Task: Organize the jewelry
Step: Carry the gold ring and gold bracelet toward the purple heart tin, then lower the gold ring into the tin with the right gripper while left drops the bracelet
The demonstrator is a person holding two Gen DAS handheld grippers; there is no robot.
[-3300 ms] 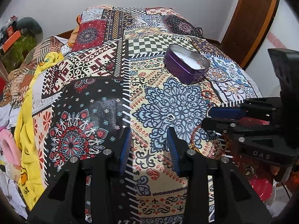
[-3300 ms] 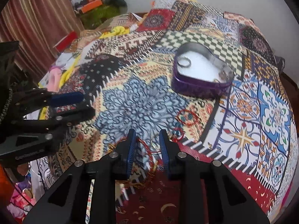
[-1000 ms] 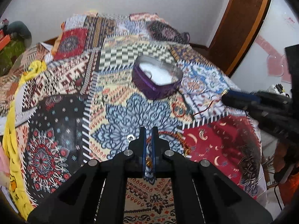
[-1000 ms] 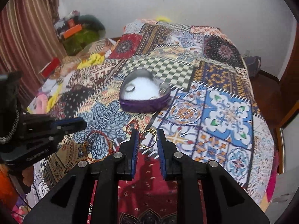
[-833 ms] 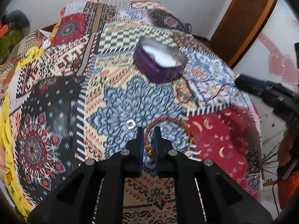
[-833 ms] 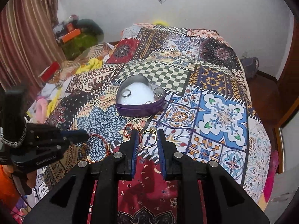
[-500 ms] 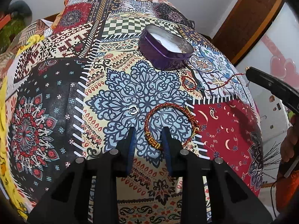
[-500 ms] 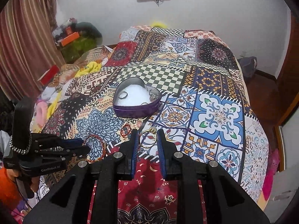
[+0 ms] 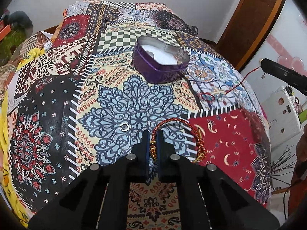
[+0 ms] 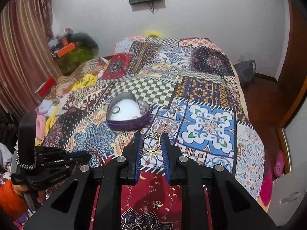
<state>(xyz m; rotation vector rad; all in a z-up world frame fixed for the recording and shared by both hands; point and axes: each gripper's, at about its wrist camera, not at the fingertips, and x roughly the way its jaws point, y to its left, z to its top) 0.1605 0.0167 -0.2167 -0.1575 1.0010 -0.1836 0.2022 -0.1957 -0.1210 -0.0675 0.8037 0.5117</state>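
A purple heart-shaped tin [image 9: 160,61] with a white lining sits on the patterned bedspread [image 9: 119,103]; it also shows in the right wrist view [image 10: 128,117] with a few rings inside. My left gripper [image 9: 152,143] is shut on a red and gold braided bracelet [image 9: 178,134] that lies on the spread. My right gripper [image 10: 152,142] is shut on a gold ring [image 10: 151,141] and holds it in the air, short of the tin. A thin red thread [image 9: 243,78] hangs from the right gripper down to the spread. A small silver ring [image 9: 124,126] lies left of the bracelet.
The bed's right edge drops to a wooden floor [image 10: 261,103]. Clothes and clutter [image 10: 63,88] pile along the bed's left side by a curtain [image 10: 21,57]. A wooden door [image 9: 249,19] stands beyond the bed's far right corner.
My left gripper has closed on the red and gold bracelet, after opening around it. My right gripper has risen and drawn back with the gold ring, the thread trailing below.
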